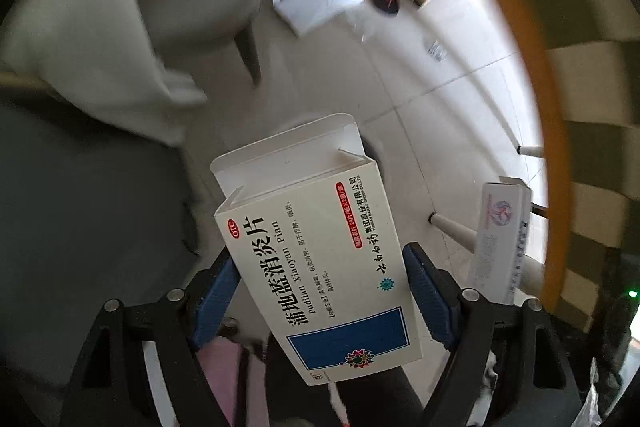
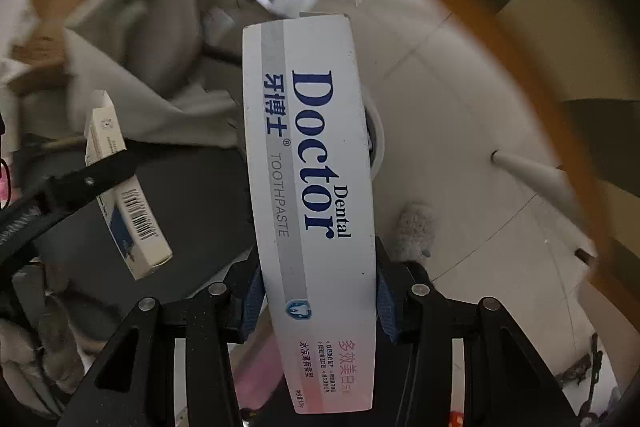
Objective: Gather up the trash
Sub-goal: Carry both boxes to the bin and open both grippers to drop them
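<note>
Medicine box clamped in left gripper — toothpaste box in right gripper; surroundings blurred.

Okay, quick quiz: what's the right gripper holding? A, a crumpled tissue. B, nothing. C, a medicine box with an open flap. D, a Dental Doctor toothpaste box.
D: the right gripper has its blue pads pressed on both sides of the long white Dental Doctor toothpaste box; the open-flapped medicine box sits in the left gripper.
</note>
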A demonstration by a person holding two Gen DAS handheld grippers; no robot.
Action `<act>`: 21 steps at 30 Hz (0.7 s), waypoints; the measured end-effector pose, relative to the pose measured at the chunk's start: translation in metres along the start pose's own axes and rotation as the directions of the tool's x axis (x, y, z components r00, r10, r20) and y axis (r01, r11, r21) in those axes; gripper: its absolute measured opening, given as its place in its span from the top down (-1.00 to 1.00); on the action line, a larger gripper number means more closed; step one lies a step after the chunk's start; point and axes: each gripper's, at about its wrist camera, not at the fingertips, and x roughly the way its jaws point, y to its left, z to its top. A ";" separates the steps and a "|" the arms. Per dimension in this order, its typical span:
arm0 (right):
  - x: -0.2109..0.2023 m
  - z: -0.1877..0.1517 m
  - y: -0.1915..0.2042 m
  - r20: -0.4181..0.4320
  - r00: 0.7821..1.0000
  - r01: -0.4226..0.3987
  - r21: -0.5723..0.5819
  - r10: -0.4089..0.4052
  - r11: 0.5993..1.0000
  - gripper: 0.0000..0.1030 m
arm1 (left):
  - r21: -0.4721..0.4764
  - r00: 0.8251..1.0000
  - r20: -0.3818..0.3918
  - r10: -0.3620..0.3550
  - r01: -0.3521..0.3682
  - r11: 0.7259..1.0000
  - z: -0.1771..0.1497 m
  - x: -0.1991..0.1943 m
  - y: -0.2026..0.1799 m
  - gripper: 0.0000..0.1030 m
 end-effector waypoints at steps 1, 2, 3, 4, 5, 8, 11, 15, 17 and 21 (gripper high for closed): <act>0.030 0.012 -0.003 -0.021 1.000 -0.002 0.003 0.002 1.000 0.05 | -0.016 0.999 -0.034 -0.012 0.012 1.000 0.007 0.027 0.008 -0.55; 0.047 0.018 -0.007 -0.035 0.999 -0.007 0.006 0.008 1.000 0.05 | -0.021 0.998 -0.052 -0.021 0.020 1.000 0.014 0.052 0.014 -0.56; 0.072 0.029 -0.013 -0.055 0.998 -0.017 0.012 0.018 1.000 0.04 | -0.014 0.998 -0.062 -0.025 0.024 1.000 0.019 0.072 0.017 -0.56; 0.092 0.037 -0.018 -0.073 0.997 -0.028 0.011 0.029 1.000 0.04 | -0.008 0.997 -0.074 -0.017 0.016 1.000 0.026 0.093 0.021 -0.57; 0.114 0.046 -0.022 -0.094 0.995 -0.040 0.008 0.041 0.999 0.04 | -0.008 0.996 -0.086 -0.015 0.014 1.000 0.030 0.111 0.024 -0.57; 0.167 0.065 -0.033 -0.130 0.991 -0.038 0.006 0.039 0.999 0.04 | -0.033 0.994 -0.097 -0.043 0.040 0.999 0.043 0.148 0.034 -0.80; 0.206 0.081 -0.035 -0.174 0.982 -0.072 0.003 0.072 0.997 0.03 | -0.051 0.995 -0.092 -0.038 0.033 0.998 0.043 0.160 0.044 -0.94; 0.215 0.090 -0.030 -0.165 0.984 -0.074 -0.046 0.066 0.996 -0.82 | -0.091 0.999 -0.046 0.023 -0.027 0.996 0.030 0.146 0.052 -0.94; 0.207 0.094 -0.028 -0.142 0.987 -0.080 -0.075 0.069 0.994 -0.97 | -0.112 0.997 -0.004 0.072 -0.072 0.991 0.018 0.128 0.056 -0.95; 0.177 0.089 -0.022 -0.069 0.998 0.004 -0.136 -0.013 0.991 -0.97 | -0.134 0.983 0.057 0.174 -0.165 0.977 -0.005 0.101 0.055 -0.95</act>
